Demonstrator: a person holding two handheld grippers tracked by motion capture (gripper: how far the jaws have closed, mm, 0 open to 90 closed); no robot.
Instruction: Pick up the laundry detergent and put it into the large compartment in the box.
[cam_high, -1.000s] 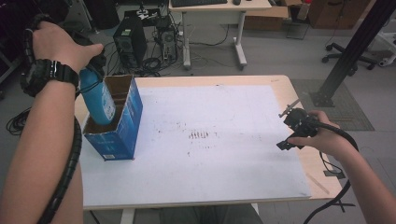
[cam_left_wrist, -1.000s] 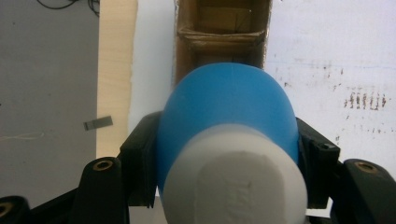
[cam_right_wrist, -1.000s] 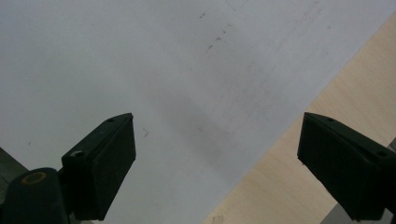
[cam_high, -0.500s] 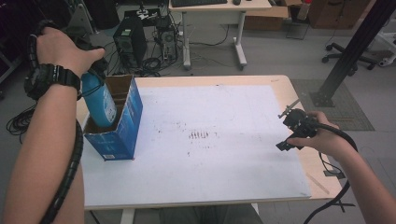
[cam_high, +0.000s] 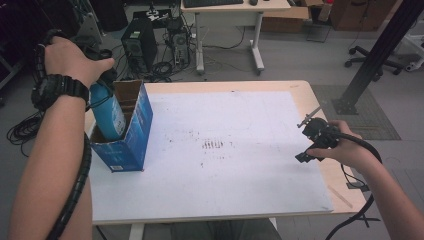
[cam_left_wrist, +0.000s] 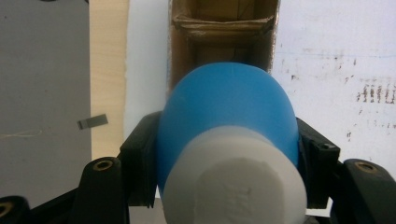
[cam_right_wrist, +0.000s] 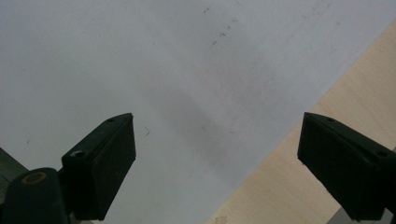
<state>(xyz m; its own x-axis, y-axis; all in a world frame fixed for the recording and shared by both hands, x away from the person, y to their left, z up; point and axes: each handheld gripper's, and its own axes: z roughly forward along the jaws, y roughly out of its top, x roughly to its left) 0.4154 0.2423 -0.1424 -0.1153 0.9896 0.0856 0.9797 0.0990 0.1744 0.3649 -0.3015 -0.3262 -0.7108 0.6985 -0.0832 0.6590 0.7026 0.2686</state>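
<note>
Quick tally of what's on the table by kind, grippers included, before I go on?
Blue bottle with white cap, held by the left gripper and part way into the box: 1
Blue cardboard box, open top: 1
Grippers: 2, the right gripper open over the white sheet
White sheet: 1
Total: 5

A blue bottle (cam_high: 107, 112) with a white cap stands nearly upright, partly inside the open blue carton (cam_high: 131, 142).

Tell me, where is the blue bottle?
High view, left side: the bottle stands partway inside the open blue box, held by the left gripper.
</note>
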